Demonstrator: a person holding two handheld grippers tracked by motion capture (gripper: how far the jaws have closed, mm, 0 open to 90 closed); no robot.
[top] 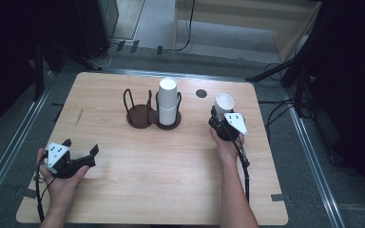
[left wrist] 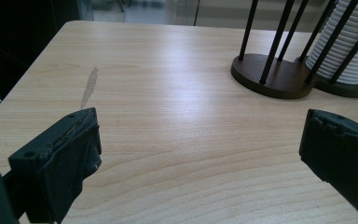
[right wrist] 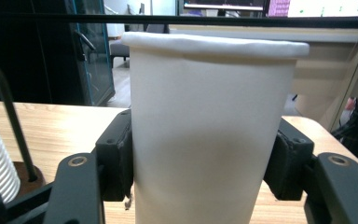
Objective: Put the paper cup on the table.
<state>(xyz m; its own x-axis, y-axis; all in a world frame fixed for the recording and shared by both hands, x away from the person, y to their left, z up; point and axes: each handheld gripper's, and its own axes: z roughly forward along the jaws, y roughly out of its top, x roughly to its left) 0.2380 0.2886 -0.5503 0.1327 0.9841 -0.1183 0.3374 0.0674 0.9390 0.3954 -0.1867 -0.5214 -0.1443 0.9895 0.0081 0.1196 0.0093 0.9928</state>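
- The right gripper [top: 221,124] stood near the right edge of the desk [top: 171,190], its jaws pinching a single white paper cup [right wrist: 209,135] from both sides. The cup was upright, mouth up.
- In the right gripper view the pads [right wrist: 116,154] pressed the cup wall at about mid-height. The wall looked undented; grip pressure was best kept light, as thin paper crushes easily.
- The cup holder [top: 152,114], a dark two-ring stand, stood toward the far middle of the desk. Its right ring carried the stack of cups [top: 168,102]; its left ring was empty.
- The step in hand was judged to be carrying the single cup, either off the stack or toward a ring. The cup should have been kept vertical and clear of the black wire posts [left wrist: 279,37].
- The left gripper [top: 78,154] rested near the desk's near left corner, jaws spread and holding nothing, well apart from the holder.
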